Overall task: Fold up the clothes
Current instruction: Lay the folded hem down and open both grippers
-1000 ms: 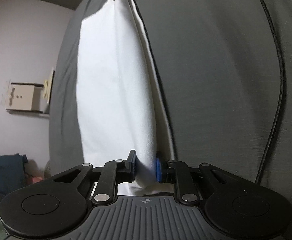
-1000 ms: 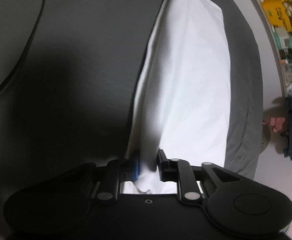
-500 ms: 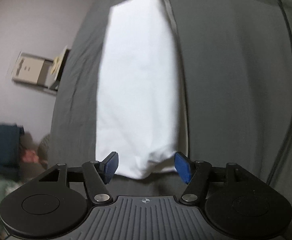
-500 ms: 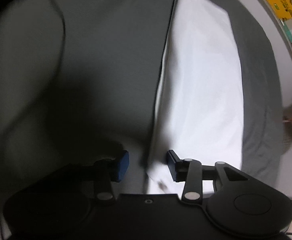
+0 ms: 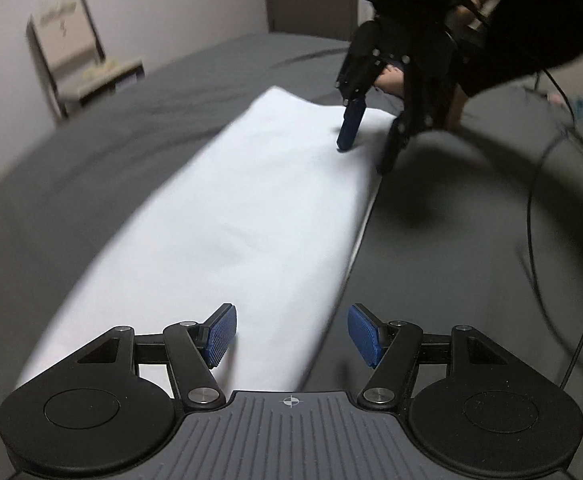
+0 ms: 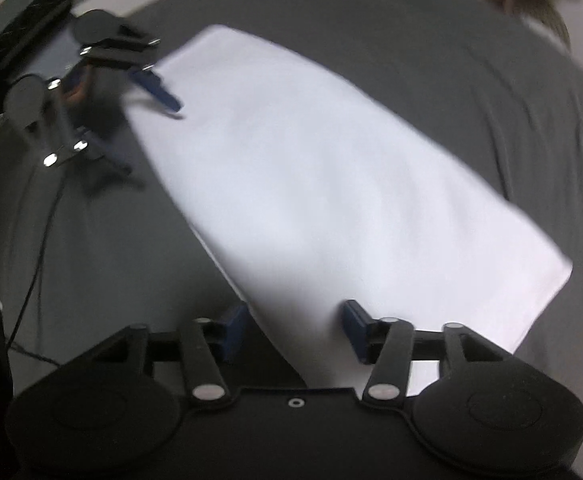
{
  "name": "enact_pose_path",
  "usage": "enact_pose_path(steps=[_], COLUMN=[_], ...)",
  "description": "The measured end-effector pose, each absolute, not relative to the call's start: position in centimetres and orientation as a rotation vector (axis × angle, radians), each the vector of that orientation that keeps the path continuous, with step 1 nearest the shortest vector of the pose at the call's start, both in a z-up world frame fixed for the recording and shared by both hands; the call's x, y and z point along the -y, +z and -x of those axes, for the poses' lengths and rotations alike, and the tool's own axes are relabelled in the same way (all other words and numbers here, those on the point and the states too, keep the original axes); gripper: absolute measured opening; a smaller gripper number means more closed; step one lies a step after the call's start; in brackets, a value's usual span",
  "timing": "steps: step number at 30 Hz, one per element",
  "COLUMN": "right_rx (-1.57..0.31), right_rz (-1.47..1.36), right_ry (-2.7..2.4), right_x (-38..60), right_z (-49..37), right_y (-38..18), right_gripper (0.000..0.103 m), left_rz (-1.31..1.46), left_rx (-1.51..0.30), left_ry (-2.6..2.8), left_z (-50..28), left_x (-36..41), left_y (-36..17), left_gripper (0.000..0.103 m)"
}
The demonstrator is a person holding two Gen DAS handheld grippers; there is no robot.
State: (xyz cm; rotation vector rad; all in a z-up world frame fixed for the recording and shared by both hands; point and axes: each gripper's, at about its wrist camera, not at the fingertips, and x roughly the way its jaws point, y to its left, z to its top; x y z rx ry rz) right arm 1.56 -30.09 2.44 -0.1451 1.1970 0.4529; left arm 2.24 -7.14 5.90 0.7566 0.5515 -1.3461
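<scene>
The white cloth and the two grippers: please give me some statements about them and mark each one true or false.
1. The white cloth lies flat as a long folded strip on the grey bed cover. True.
2. The left gripper is shut on the cloth. False: its jaws stand open, with the near end of the cloth between them.
3. The right gripper is open. True.
4. A black cable lies across the white cloth. False: it lies on the grey cover, beside the cloth.
5. The two grippers are at opposite ends of the cloth. True.
</scene>
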Motion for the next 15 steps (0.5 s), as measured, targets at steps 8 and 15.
enact_pose_path(steps=[8, 15], right_rx=[-1.168, -1.064], right_rz=[0.152, -0.117], right_ry=[0.534, 0.266], right_x=[29.6, 36.2], right_z=[0.8, 0.5], right_y=[3.1, 4.6], right_gripper=[0.065, 0.076], left_rz=[-0.682, -0.512], left_rx=[-0.590, -0.578], left_ry=[-1.361, -1.224], left_z=[-3.2, -5.2], left_x=[8.0, 11.1], left_y=[3.5, 3.9], left_gripper=[0.064, 0.064])
